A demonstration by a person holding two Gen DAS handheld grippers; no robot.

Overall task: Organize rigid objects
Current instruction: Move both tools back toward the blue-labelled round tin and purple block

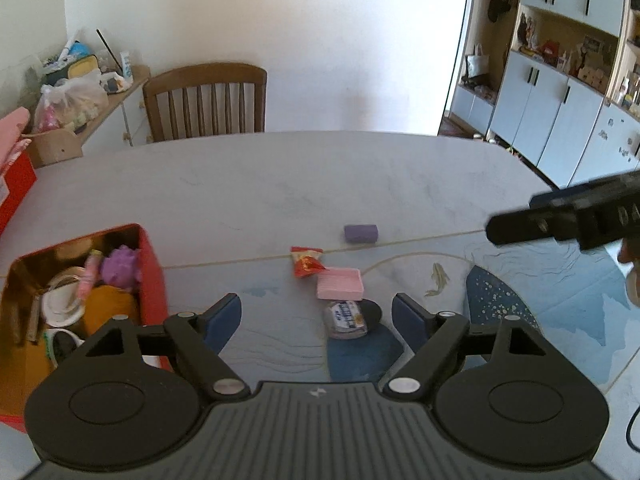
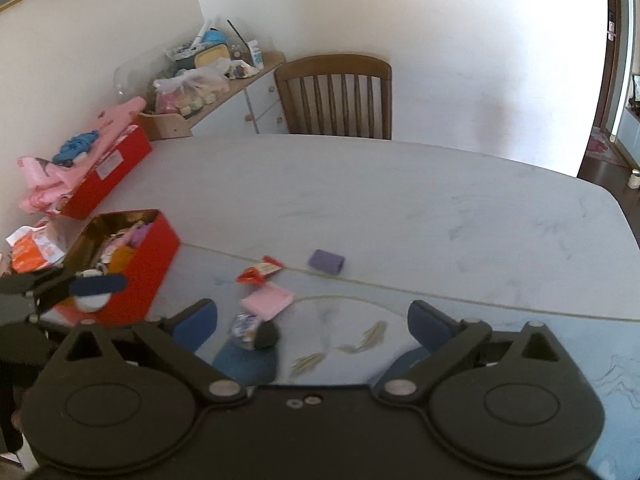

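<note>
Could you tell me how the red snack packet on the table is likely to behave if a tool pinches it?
The red packet looks crinkled and thin, so it would probably flex and weigh little. Its glossy film may slip between pads.

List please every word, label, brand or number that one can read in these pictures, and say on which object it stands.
No text can be read with certainty.
Small packet with blue print: print is there, too blurred to read.
Red snack packet: yellow marks, too small to read.
White label on the far red box: too small to read.
Pink box, purple block, open red tin: no text seen.
</note>
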